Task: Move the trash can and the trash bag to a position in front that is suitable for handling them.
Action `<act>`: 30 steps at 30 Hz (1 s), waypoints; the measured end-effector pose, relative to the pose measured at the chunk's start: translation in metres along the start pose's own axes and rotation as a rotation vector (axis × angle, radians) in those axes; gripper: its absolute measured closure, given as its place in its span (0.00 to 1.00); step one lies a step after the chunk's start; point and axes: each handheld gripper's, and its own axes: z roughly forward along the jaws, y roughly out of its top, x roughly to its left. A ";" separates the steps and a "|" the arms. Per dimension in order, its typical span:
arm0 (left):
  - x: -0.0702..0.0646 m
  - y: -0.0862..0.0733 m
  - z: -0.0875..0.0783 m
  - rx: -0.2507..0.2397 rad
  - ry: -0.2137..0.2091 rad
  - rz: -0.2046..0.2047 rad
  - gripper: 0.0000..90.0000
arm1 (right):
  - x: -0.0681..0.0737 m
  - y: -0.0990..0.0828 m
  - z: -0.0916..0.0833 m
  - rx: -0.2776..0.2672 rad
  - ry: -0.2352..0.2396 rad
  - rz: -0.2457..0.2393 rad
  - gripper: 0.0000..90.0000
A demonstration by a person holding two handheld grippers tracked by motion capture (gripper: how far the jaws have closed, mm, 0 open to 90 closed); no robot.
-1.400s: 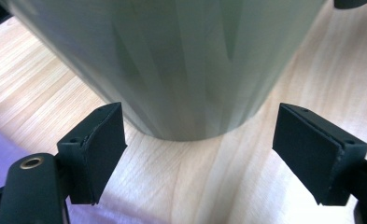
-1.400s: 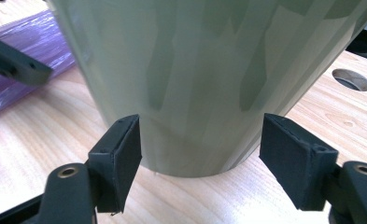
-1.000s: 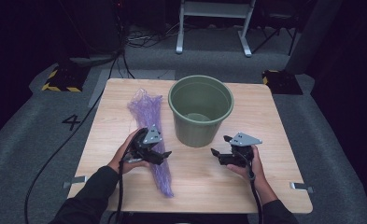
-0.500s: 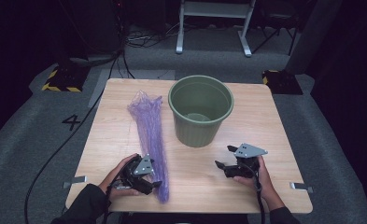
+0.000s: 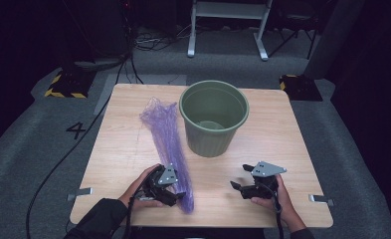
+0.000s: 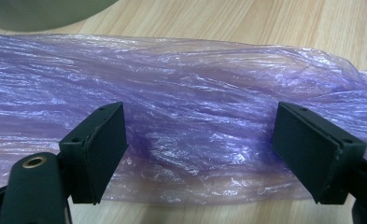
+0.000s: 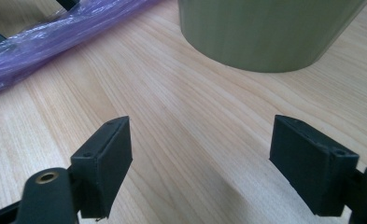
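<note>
A long crumpled purple plastic bag [image 5: 165, 144] lies stretched on the wooden table [image 5: 282, 129], left of a green bin [image 5: 213, 117]. My left gripper [image 5: 175, 195] rests at the bag's near end, open, with its jaws wide apart on either side of the bag [image 6: 195, 140]. My right gripper [image 5: 239, 188] sits near the front edge, right of the bag and in front of the bin, open over bare wood. In the right gripper view the bin [image 7: 265, 32] stands just ahead and the bag [image 7: 45, 42] lies at the upper left.
The table stands on grey carpet with a marked "4" [image 5: 76, 130] at the left. A white frame stand [image 5: 228, 25] and cables lie beyond the far edge. Yellow-black striped blocks [image 5: 63, 84] sit at the far corners.
Both hands have drawn back toward the table's near edge. My left gripper slid down along the bag to its near end, and the bag's near end shifted slightly.
</note>
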 end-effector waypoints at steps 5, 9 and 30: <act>-0.002 0.006 0.007 -0.007 -0.008 -0.014 0.18 | 0.003 -0.001 -0.003 -0.004 0.004 0.001 0.23; -0.004 0.011 0.014 -0.011 -0.007 -0.022 0.18 | 0.009 0.001 -0.004 -0.006 0.020 -0.013 0.23; -0.009 0.037 0.040 -0.012 0.001 -0.059 0.17 | 0.068 0.011 0.020 0.010 0.209 -0.104 0.25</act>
